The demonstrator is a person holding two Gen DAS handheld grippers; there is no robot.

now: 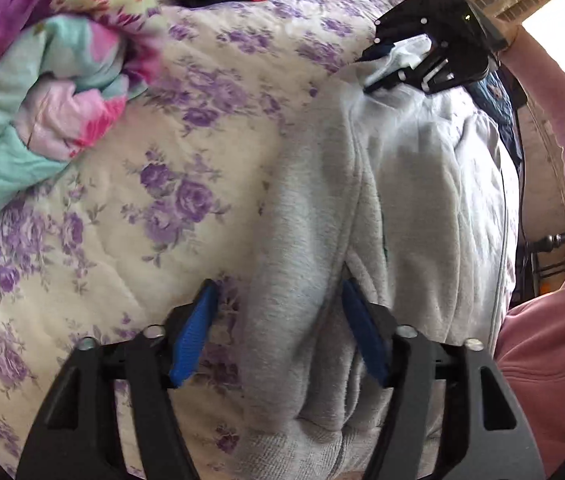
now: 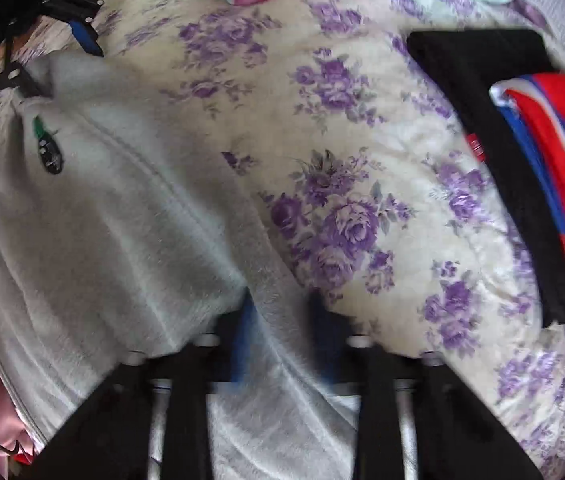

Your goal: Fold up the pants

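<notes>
Light grey fleece pants (image 1: 394, 208) lie on a bed with a purple-flowered quilt (image 1: 102, 220). My left gripper (image 1: 278, 316) has blue pads spread wide, with a thick fold of the pants between them; the pads do not press it. My right gripper (image 2: 282, 320) is narrower, its blurred blue pads closed around a ridge of the pants (image 2: 122, 220). In the left wrist view the right gripper (image 1: 402, 60) shows at the pants' far end with pale cloth in its jaws. In the right wrist view the left gripper (image 2: 62, 40) shows at the upper left corner of the pants.
A bunched pastel blanket (image 1: 42, 100) lies at the left of the bed. Folded black clothing (image 2: 490, 140) and a red-and-blue garment (image 2: 562, 180) lie stacked on the quilt. A pink sleeve (image 1: 562, 240) runs along the right edge.
</notes>
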